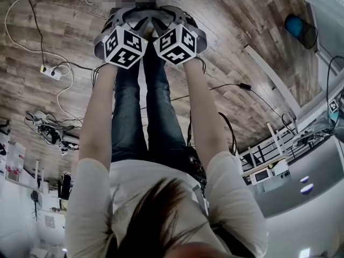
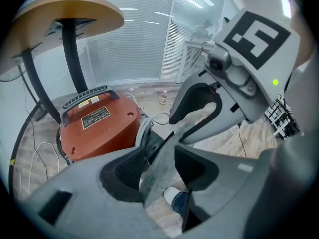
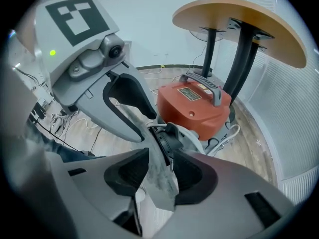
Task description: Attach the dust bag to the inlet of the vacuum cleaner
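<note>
Loosely, left gripper [image 2: 158, 169] and right gripper [image 3: 157, 173] fingers stand released around the dust bag [image 3: 164, 189] by the vacuum cleaner [image 2: 99, 126].

A round table [image 3: 239, 24] stood on the wooden floor [image 1: 70, 31]; a white power strip [image 1: 52, 72] lay left, a blue bin [image 1: 300, 30] far right.

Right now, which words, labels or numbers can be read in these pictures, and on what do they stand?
Dark label plate on the red vacuum cleaner: print too small to read.
Yellow sticker on its handle: too blurred to read.
Square markers: black-and-white patterns, no words.
Nothing else is legible.
</note>
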